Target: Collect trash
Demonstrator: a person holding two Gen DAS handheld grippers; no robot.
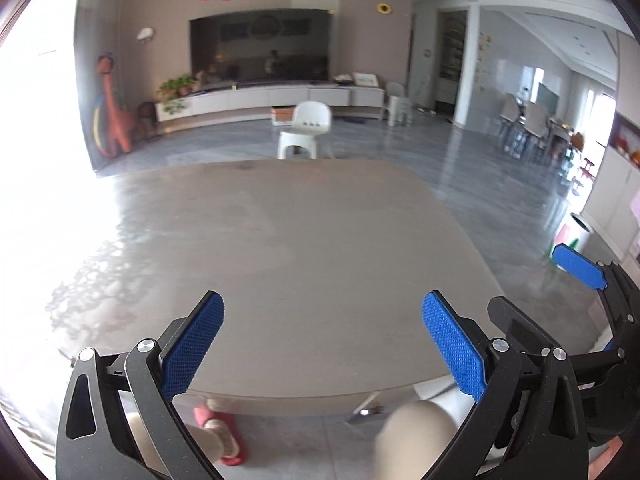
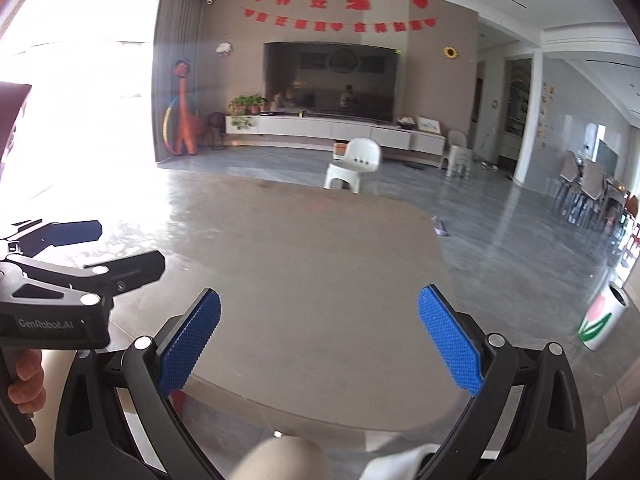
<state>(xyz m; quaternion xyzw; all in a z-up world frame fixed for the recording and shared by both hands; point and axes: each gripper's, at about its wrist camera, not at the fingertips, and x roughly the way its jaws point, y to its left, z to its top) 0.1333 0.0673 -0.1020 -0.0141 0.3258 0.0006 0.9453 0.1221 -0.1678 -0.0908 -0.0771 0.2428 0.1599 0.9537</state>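
Right now I have both the left gripper and the right gripper spread wide and empty over the table, while a scrap of trash (small, blurry) lies on the floor beyond my right fingers, near the bin.

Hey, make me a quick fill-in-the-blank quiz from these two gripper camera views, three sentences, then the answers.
1. Both the left gripper and the right gripper have their jaws ____.
2. The pads on the fingers are coloured ____.
3. Beyond the far edge of the table stands a small ____ plastic chair.

Missing words: open; blue; white
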